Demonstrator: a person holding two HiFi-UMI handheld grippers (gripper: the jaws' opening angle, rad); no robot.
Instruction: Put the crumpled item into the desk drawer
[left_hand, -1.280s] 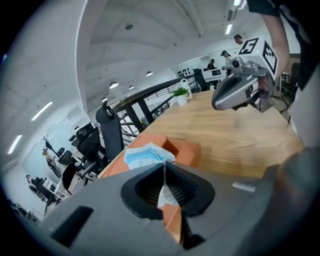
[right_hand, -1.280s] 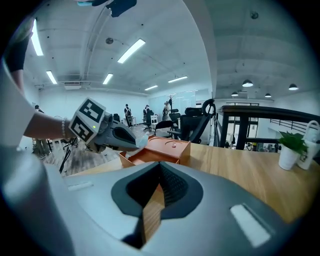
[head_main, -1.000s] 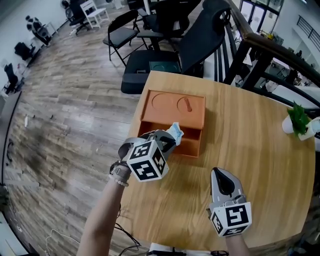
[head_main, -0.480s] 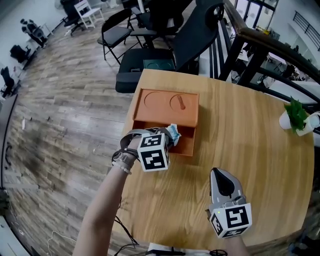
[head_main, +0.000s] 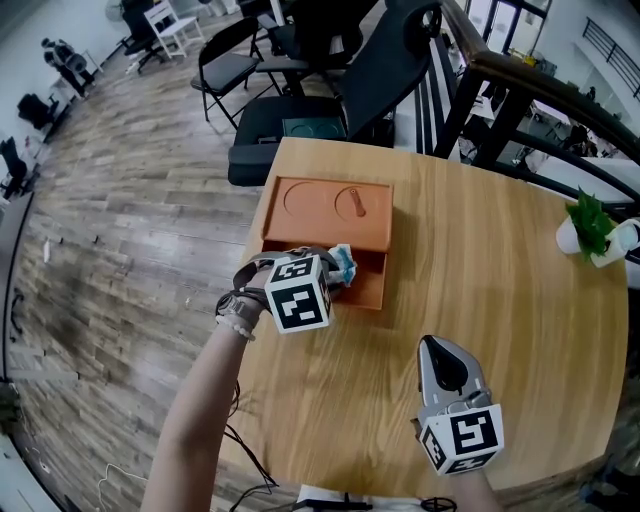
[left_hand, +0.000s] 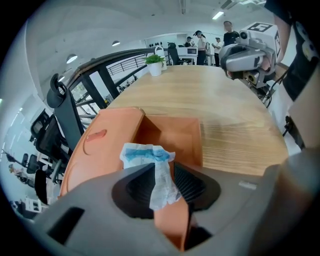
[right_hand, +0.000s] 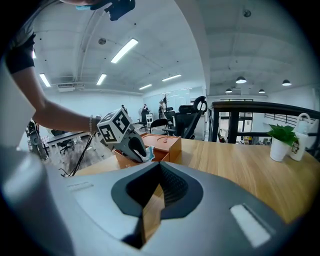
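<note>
An orange desk organiser (head_main: 335, 211) stands on the round wooden table (head_main: 500, 290) with its drawer (head_main: 365, 283) pulled out toward me. My left gripper (head_main: 335, 272) is shut on a crumpled white and blue paper (head_main: 343, 264) and holds it over the open drawer (left_hand: 172, 137). The crumpled paper (left_hand: 150, 160) sticks out from between the jaws, with the drawer's front wall just below. My right gripper (head_main: 443, 362) is shut and empty, resting low over the table near its front edge. From there the left gripper (right_hand: 131, 144) and the organiser (right_hand: 162, 143) are in sight.
A small potted plant (head_main: 592, 238) in a white pot stands at the table's right edge. A black office chair (head_main: 340, 90) and a folding chair (head_main: 225, 70) stand on the wooden floor behind the table. A dark railing (head_main: 520, 90) runs along the right.
My left gripper has carried the crumpled paper a little left and down, closer over the open drawer. The right gripper has stayed where it was.
</note>
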